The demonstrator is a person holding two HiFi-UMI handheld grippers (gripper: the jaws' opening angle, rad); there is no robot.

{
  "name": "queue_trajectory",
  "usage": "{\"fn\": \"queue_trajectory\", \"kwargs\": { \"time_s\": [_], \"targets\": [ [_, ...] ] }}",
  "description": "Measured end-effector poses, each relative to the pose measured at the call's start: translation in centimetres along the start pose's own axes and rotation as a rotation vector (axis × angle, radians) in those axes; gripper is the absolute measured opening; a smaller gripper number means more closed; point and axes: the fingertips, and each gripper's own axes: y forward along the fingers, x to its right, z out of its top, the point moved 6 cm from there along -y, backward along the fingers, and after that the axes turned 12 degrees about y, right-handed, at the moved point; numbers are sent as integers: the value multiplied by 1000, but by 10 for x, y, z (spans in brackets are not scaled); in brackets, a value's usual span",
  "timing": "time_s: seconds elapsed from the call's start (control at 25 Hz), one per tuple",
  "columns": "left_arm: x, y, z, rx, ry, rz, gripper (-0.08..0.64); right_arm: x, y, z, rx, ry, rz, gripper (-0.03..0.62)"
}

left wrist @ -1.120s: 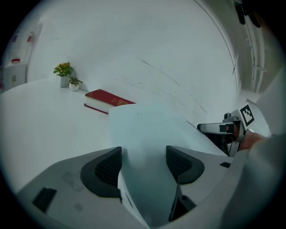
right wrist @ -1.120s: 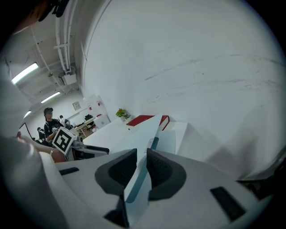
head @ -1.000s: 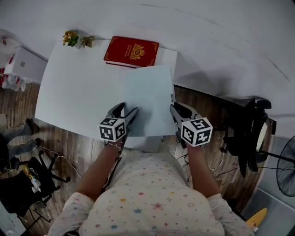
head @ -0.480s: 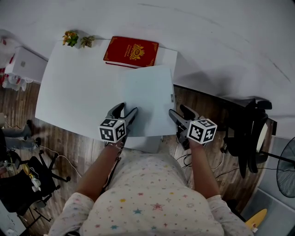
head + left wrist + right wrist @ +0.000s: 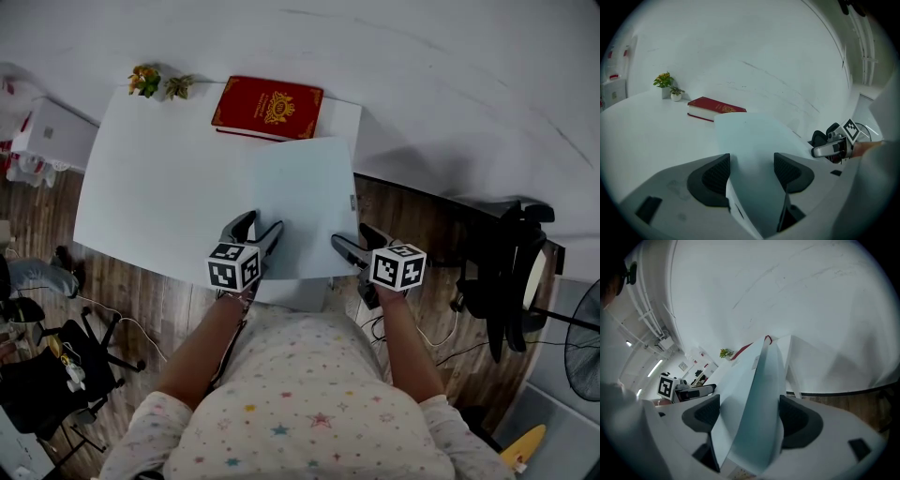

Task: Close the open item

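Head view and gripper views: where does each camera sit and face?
Head view: on the head, facing steeply down at white table, pale blue flat panel, both forearms, left tool, right tool.
Left gripper view: on left tool, facing red hardcover book; own jaws show.
Right gripper view: on right tool, along panel's edge; own jaws show.
All share panel, book.

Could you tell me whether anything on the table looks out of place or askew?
The pale blue flat item sits at the right edge of the white table, seemingly overhanging it slightly; nothing else stands out.
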Motion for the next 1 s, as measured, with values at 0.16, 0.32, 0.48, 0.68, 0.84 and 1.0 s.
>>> {"fn": "queue_trajectory", "kwargs": {
  "time_s": [0.16,0.32,0.48,0.68,0.84,1.0],
  "targets": [
    [2,1,1,-4,22,2,290,-2,1,0,0,-16,-16,394],
    [6,3,2,-10,47,4,290,-3,1,0,-4,-21,-23,393],
    [10,6,3,-18,73,12,290,-4,2,0,3,-17,-32,385],
    [11,8,1,-5,64,36,290,-4,2,0,9,-7,-31,373],
    [12,9,0,-17,101,47,284,-3,2,0,7,-9,-37,364],
    [11,9,0,-28,142,58,242,-2,2,1,-1,-9,-43,362]
  ]
}}
